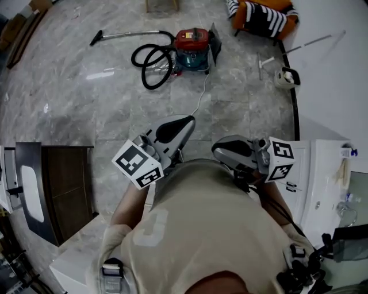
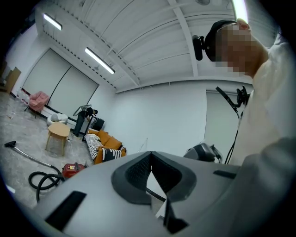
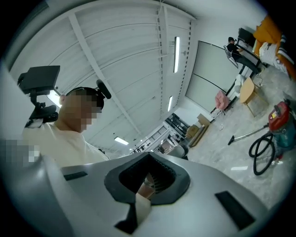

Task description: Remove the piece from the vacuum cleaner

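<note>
The vacuum cleaner [image 1: 192, 45], red on top and teal below, stands on the marble floor far ahead of me. Its black hose [image 1: 153, 66] lies coiled to its left, and the metal wand [image 1: 123, 35] runs off to a dark nozzle. My left gripper [image 1: 175, 129] and right gripper [image 1: 230, 150] are held close to my chest, well short of the vacuum. Both have their jaws together with nothing between them. In the left gripper view the vacuum [image 2: 73, 169] is low at the left, beyond the left gripper [image 2: 150, 155]. In the right gripper view the vacuum [image 3: 280, 118] is at the right edge, past the right gripper [image 3: 149, 156].
An orange sofa [image 1: 261, 17] with a striped cushion stands at the back right. A white counter [image 1: 328, 184] with a tap is to my right, a dark cabinet [image 1: 63, 189] to my left. A small round table [image 2: 59, 132] stands behind the vacuum. Another person [image 2: 88, 113] is far off.
</note>
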The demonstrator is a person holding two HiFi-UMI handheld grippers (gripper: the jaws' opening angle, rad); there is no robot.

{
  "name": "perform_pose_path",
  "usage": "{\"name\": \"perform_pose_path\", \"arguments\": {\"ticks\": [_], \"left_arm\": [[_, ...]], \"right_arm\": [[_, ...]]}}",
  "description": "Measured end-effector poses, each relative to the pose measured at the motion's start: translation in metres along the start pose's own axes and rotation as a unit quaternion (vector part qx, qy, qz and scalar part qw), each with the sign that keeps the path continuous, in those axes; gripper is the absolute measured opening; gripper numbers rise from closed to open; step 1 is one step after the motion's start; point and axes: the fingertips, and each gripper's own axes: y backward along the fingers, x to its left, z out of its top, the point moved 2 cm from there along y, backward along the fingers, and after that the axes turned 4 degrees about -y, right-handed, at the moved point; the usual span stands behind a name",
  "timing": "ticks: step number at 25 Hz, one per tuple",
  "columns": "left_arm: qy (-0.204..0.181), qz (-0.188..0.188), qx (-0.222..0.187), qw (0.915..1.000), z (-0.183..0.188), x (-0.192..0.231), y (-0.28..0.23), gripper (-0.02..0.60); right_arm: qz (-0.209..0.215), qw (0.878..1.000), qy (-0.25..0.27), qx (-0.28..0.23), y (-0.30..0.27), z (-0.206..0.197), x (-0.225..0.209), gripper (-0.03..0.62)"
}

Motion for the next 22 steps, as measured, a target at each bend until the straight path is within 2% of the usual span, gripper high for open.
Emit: {"name": "perform_pose_path", "arguments": {"ticks": [6, 10, 22], "left_arm": [[-0.009, -0.046, -0.017, 0.9988, 0.028, 0.052, 0.025, 0.005], [-0.008, -0.059, -0.016, 0.9981, 0.035, 0.082, 0.037, 0.005], [0.018, -0.024, -0.016, 0.9994, 0.036, 0.147, 0.077, 0.005]], "right_arm": [[-0.023, 0.999, 0.024, 0.021, -0.062, 0.012, -0.029, 0.005], [-0.039, 0.998, 0.03, 0.035, -0.094, 0.016, -0.048, 0.005], [-0.052, 0.997, -0.004, 0.055, -0.147, 0.022, -0.089, 0.005]]}}
